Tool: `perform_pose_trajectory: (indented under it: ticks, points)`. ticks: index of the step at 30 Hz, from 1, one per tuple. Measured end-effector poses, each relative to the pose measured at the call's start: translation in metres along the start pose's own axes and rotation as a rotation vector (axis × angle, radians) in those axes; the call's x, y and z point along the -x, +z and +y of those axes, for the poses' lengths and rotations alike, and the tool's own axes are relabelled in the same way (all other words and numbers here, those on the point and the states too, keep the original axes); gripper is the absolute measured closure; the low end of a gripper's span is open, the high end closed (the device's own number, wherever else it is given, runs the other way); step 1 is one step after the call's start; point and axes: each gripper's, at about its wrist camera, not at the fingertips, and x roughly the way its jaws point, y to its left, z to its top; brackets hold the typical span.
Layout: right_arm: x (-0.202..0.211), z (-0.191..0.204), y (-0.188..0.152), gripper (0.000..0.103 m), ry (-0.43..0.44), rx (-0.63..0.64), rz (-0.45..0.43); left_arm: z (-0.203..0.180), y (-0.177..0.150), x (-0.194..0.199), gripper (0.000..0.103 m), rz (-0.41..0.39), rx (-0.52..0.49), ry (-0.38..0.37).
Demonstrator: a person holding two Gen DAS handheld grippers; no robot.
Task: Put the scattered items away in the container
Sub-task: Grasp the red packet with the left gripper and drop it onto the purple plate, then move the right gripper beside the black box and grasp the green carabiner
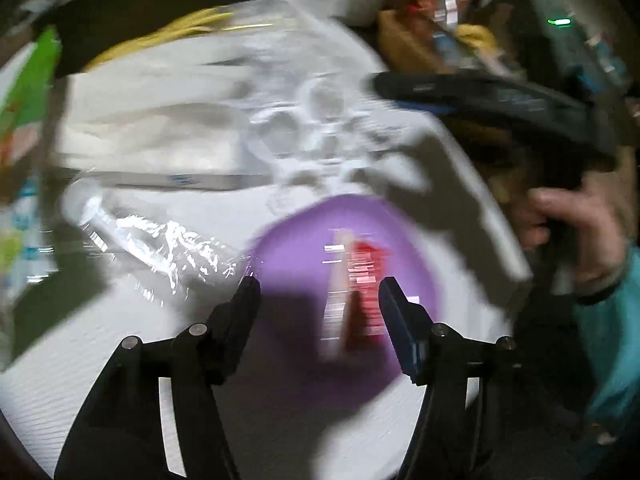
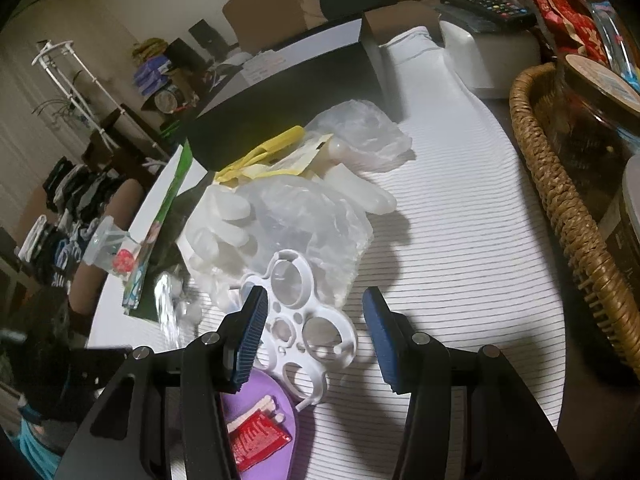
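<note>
A purple container (image 1: 304,248) lies on the white striped mat with a red packet (image 1: 366,280) and pale sticks in it. My left gripper (image 1: 320,304) hovers open right above it; the blurred packet shows between the fingers, no pad pressing on it. In the right wrist view the purple container (image 2: 264,396) and red packet (image 2: 256,438) sit at the bottom, behind the left finger. My right gripper (image 2: 316,312) is open and empty over a white plastic piece with round holes (image 2: 308,320). Clear plastic gloves (image 2: 288,216), a yellow item (image 2: 276,144) and a crinkled clear wrapper (image 1: 160,240) lie scattered beyond.
A wicker basket (image 2: 560,200) with jars borders the mat on the right. A black box (image 2: 288,92) and a white box (image 2: 492,56) stand at the back. A green booklet (image 2: 168,208) lies at the left edge. A person's hand (image 1: 568,232) holds the other gripper.
</note>
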Motion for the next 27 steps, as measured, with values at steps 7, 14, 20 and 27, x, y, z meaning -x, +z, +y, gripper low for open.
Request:
perform_pose_trajectory:
  ticks: [7,14,20,27]
  points:
    - [0.011,0.01,0.006,0.051,0.034,0.028,-0.05,0.03,-0.002,0.018,0.044,-0.041,0.105,-0.096]
    - [0.015,0.034,0.034,0.05,0.075,0.085,-0.066,0.042,0.047,0.073,0.035,-0.351,0.181,-0.198]
    - [-0.013,0.066,0.102,0.047,0.041,0.188,-0.004,0.082,0.075,0.068,0.031,-0.42,0.291,-0.125]
    - [-0.107,0.066,0.172,0.047,-0.029,0.145,0.189,0.108,0.075,0.035,0.031,-0.359,0.377,-0.108]
